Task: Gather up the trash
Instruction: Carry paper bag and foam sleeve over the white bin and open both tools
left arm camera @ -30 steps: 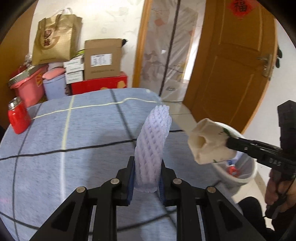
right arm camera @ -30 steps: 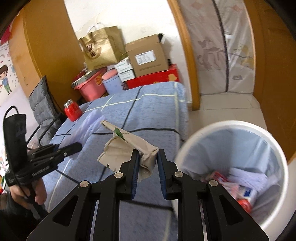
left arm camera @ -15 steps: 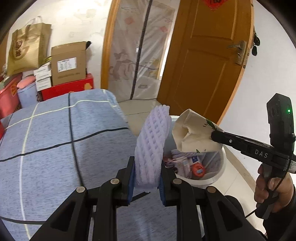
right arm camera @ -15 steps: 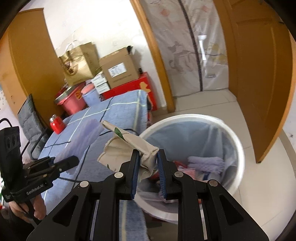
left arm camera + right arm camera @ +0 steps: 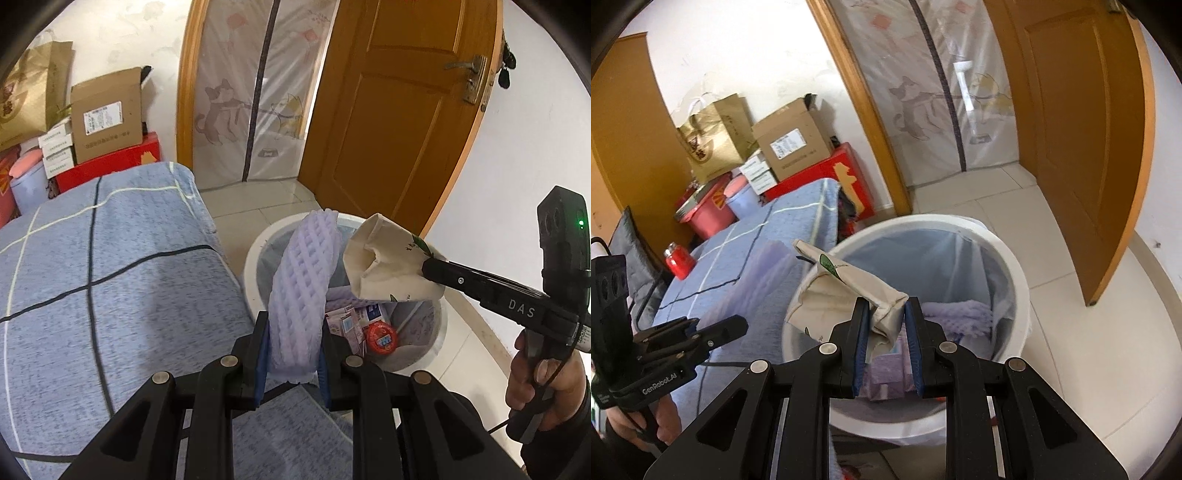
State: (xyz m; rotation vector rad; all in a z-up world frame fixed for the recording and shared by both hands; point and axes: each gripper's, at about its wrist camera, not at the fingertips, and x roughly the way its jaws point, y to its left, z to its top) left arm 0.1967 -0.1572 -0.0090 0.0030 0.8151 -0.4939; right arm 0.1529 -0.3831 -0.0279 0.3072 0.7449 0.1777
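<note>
what changed: both grippers have swung off the desk [image 5: 110, 277] with the blue checked cloth and are now hanging over the white trash bin [image 5: 1015, 266]. A second ago the bin was off to the side; now it sits right under both loads.

left gripper [image 5: 291, 354]: fingers clamped on the purple foam net [image 5: 303, 280], which stands up between the pads, its top over the bin's near rim.

right gripper [image 5: 886, 347]: fingers have spread compared with half a second ago, and the crumpled paper bag [image 5: 842, 299] looks like it touches only the left pad now. My read is that the release has started, though the bag hasn't dropped yet.

bin contents: a red-lidded jar [image 5: 380, 338], small cartons and another bit of purple foam are already in there.

what it means: transport looks done. The paper bag should fall straight in, and the foam net probably needs a nudge further over the opening first.
</note>
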